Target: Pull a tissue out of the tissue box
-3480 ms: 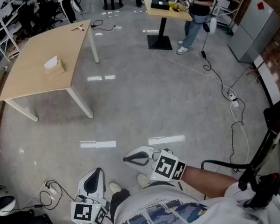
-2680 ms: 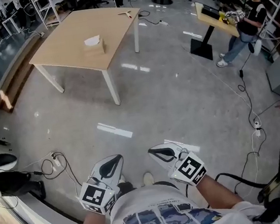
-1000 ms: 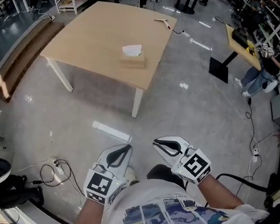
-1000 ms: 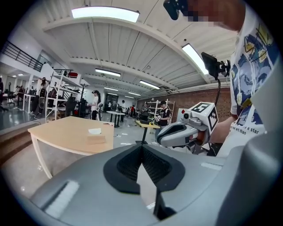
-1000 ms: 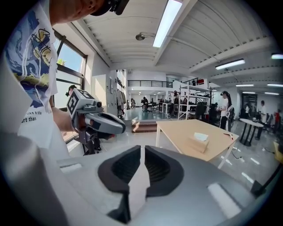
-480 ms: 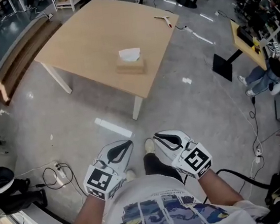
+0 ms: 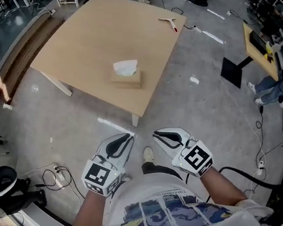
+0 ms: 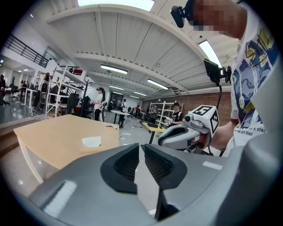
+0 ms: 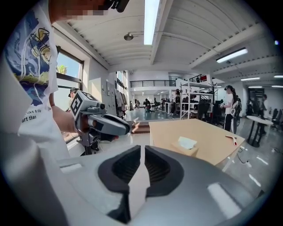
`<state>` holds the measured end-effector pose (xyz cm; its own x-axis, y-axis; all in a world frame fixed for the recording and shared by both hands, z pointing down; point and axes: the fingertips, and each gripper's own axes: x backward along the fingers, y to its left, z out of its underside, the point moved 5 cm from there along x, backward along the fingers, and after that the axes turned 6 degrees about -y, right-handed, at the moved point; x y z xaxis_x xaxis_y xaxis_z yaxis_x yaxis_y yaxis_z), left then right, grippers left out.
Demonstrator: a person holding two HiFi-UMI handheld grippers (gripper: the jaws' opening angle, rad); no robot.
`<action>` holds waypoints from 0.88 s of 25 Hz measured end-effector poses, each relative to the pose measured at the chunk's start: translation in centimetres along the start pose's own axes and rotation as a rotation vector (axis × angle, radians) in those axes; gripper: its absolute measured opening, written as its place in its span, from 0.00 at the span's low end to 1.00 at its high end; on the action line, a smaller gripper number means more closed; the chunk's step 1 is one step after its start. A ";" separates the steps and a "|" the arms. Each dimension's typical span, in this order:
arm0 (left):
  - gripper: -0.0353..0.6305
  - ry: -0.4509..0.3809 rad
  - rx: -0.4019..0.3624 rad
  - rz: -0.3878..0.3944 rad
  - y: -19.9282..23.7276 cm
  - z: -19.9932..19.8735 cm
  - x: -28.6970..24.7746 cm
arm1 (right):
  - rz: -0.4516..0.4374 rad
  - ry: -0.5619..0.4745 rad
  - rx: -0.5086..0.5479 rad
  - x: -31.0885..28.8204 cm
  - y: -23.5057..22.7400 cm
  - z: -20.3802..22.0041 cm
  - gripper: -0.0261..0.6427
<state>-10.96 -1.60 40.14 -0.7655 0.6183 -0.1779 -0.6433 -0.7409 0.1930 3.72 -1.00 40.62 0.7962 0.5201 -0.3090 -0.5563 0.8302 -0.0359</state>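
A tan cardboard tissue box (image 7: 125,79) with a white tissue (image 7: 125,66) standing out of its top sits near the front corner of a light wooden table (image 7: 80,40). Both grippers hang low in front of my body, over the floor and well short of the table. The left gripper (image 7: 130,135) has nothing between its jaws, which are opening with a narrow gap showing. The right gripper (image 7: 154,133) is shut and empty. From the left gripper view the box (image 8: 92,143) is far ahead at the left. It also lies ahead in the right gripper view (image 9: 186,145).
A small pale Y-shaped tool (image 7: 169,22) lies at the table's far corner. Cables and a power strip (image 7: 56,174) sit on the floor at left, and a long wooden bench (image 7: 17,56) runs beside the table. A black-based desk (image 7: 238,61) stands at right.
The table and tissue box have come nearer and lower in the head view as I walk toward them. Both grippers stay side by side in front of me.
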 end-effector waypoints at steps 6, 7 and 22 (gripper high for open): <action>0.12 0.002 -0.001 -0.026 1.3 -0.5 -5.4 | -0.036 -0.001 0.006 -0.6 -5.4 0.2 0.07; 0.12 0.005 -0.003 -0.028 1.5 -0.5 -6.1 | -0.041 0.000 0.006 -0.7 -6.1 0.3 0.07; 0.28 0.111 -0.037 0.008 17.4 -1.4 -12.8 | 0.051 0.048 -0.069 -6.0 -12.2 -0.4 0.07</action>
<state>-12.34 -22.82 44.41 -0.7635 0.5808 -0.2824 -0.6344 -0.7563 0.1599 5.67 -14.30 42.55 0.7552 0.5497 -0.3570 -0.6119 0.7865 -0.0836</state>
